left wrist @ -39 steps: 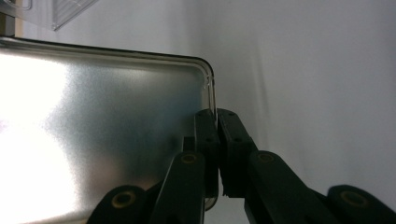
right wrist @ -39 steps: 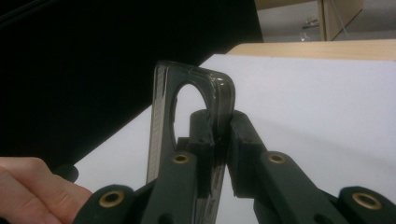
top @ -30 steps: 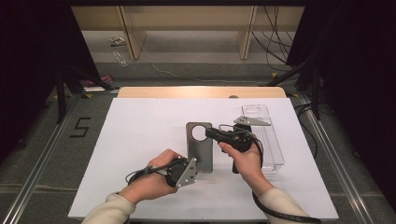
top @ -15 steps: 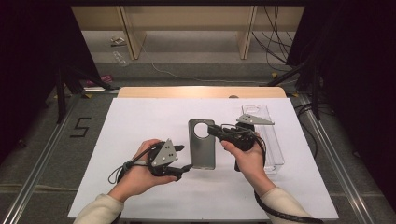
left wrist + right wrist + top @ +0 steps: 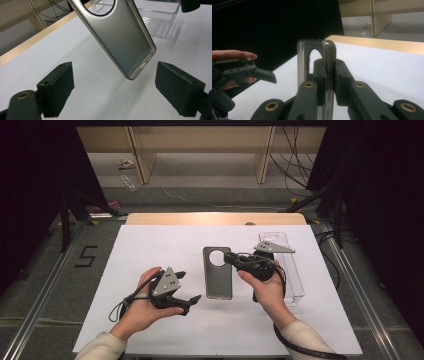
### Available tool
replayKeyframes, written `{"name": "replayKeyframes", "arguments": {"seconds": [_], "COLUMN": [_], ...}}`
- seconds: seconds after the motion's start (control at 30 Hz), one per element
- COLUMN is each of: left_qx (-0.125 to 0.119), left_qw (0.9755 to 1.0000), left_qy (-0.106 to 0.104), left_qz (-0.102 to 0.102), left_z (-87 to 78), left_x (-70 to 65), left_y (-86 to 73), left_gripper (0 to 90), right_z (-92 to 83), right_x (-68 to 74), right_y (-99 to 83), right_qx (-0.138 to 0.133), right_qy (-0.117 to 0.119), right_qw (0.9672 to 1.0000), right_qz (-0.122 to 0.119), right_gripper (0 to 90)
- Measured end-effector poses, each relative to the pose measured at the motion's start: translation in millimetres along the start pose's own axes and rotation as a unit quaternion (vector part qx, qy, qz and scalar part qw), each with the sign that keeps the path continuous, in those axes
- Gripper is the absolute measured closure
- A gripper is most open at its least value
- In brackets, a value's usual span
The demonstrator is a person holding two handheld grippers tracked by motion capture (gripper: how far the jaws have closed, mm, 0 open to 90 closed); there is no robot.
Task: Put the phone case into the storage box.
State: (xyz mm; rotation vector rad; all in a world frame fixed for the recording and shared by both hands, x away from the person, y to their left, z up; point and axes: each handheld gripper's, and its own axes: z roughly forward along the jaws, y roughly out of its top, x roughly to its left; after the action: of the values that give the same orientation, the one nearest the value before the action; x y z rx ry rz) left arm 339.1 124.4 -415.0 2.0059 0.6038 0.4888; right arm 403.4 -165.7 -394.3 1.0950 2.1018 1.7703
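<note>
The phone case (image 5: 218,275) is a grey, see-through shell with a round camera cutout, and right now it's up off the white worktop (image 5: 150,250), just left of the clear plastic box (image 5: 287,270). The right tongs (image 5: 231,257) are pressed together on the case's rim up near the cutout; in the right gripper view you can see the edge of the case (image 5: 325,62) sandwiched between the two pads, so that hand is carrying it alone.

The left tongs (image 5: 189,288) sit a bit left of the case's bottom end. Their jaws have just been opening and stand spread wide, with nothing between the pads. The left gripper view has the case (image 5: 120,37) hanging in front of them, its lower corner roughly in line with the gap but clearly farther off.

If the idea is handing it over or seating it in the box, I'd keep the right pinch steady since it's only biting a thin rim, and that could easily twist or slip. Bring the left one in square to the long edge before closing.

Pose-wise: right forearm comes in from below the box, with the gripper reaching left across it. The left hand is low near the worktop, tongs pointing right at the case.
</note>
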Motion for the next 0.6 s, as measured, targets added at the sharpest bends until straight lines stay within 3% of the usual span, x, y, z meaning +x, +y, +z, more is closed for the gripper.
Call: {"name": "replayKeyframes", "arguments": {"seconds": [0.6], "left_qx": [-0.001], "left_qw": [0.9992], "left_qy": [0.030], "left_qz": [-0.026], "left_z": [-10.1], "left_x": [10.2], "left_y": [-8.5], "left_gripper": [11.4], "right_z": [-2.1], "right_x": [-0.1], "right_y": [2.8], "right_qx": [-0.005], "right_qy": [-0.003], "right_qw": [1.0000], "right_qz": [-0.008], "right_gripper": [82.1]}}
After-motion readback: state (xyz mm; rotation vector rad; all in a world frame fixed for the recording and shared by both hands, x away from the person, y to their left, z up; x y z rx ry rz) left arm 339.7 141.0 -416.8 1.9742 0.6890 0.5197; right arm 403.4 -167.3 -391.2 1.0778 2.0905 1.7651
